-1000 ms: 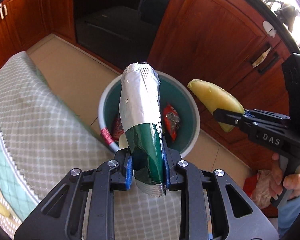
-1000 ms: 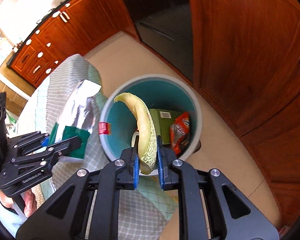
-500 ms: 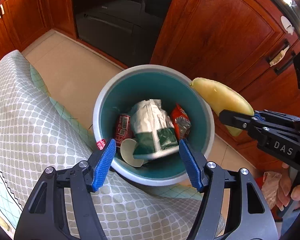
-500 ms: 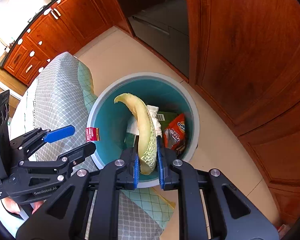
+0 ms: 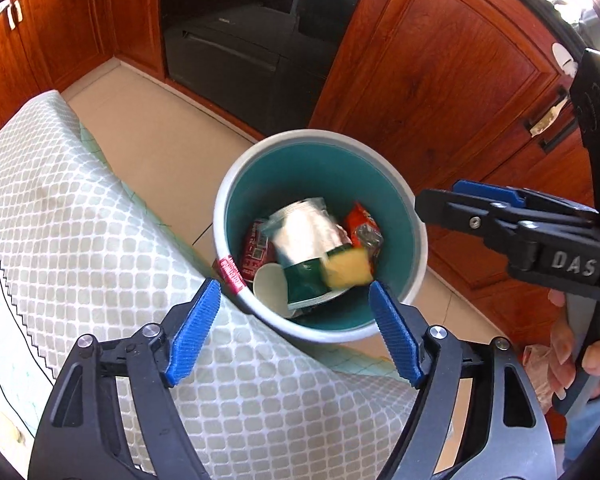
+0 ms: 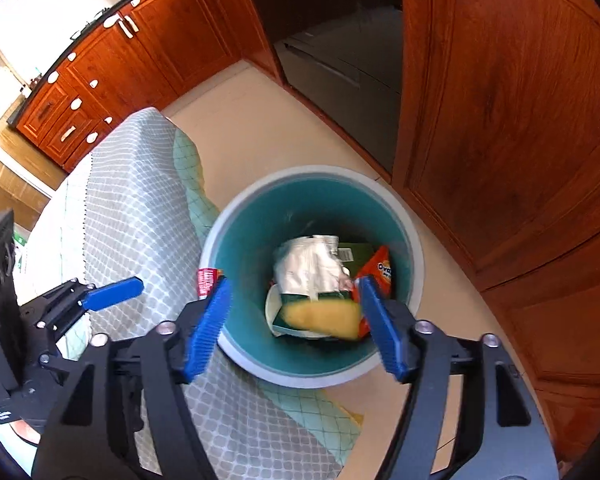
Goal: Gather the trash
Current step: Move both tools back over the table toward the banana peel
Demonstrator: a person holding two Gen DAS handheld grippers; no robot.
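Note:
A round bin (image 5: 416, 236) with a white rim and teal inside stands on the floor beside the table; it also shows in the right wrist view (image 6: 418, 264). Inside lie a silver and green bag (image 5: 306, 238) (image 6: 308, 268), a yellow melon rind (image 5: 348, 272) (image 6: 320, 316), blurred as it falls, a red wrapper (image 5: 362, 226) (image 6: 382, 270) and a white cup (image 5: 270, 286). My left gripper (image 5: 296, 324) is open and empty above the bin's near rim. My right gripper (image 6: 294, 320) is open and empty over the bin; it also shows in the left wrist view (image 5: 460, 196).
A grey-checked tablecloth (image 5: 80, 240) (image 6: 132, 216) covers the table edge touching the bin. Wooden cabinet doors (image 5: 440, 72) (image 6: 512, 100) and a dark oven (image 5: 240, 48) stand behind the bin. Beige floor tiles (image 6: 260, 120) surround it.
My right gripper has opened and the melon rind has dropped into the bin on top of the bag. My left gripper stays open; a second ago it held the bag.

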